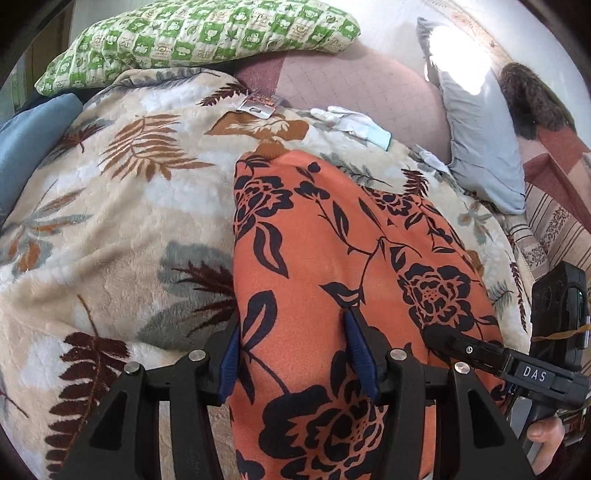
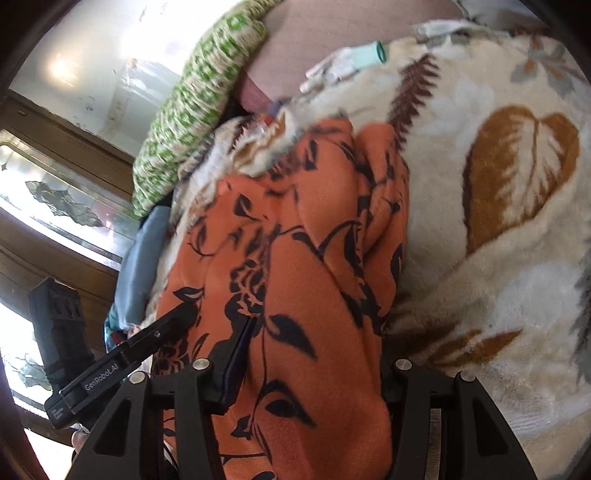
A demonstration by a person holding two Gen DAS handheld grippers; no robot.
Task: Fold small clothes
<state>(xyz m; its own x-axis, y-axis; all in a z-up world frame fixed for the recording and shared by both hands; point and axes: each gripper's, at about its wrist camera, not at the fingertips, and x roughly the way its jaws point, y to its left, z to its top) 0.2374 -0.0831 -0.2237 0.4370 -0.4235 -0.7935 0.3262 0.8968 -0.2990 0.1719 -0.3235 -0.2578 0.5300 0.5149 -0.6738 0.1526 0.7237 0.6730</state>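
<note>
Now the orange, black-flowered fabric garment (image 1: 332, 236) lies ahead of both tools on the cream leaf-patterned plush blanket (image 1: 122, 206); left tool (image 1: 291, 350) and right tool (image 2: 314, 354) each grip its near edge.

A bed (image 1: 369, 85) with a pinkish quilted cover carries a plush cream blanket (image 1: 122, 221) printed with brown and grey leaves. An orange garment (image 1: 332, 240) with black flowers lies on the blanket. A green-checked pillow (image 1: 199, 33) and a grey-blue pillow (image 1: 480, 147) rest on the bed, white gloves (image 1: 351, 120) beside them.
</note>
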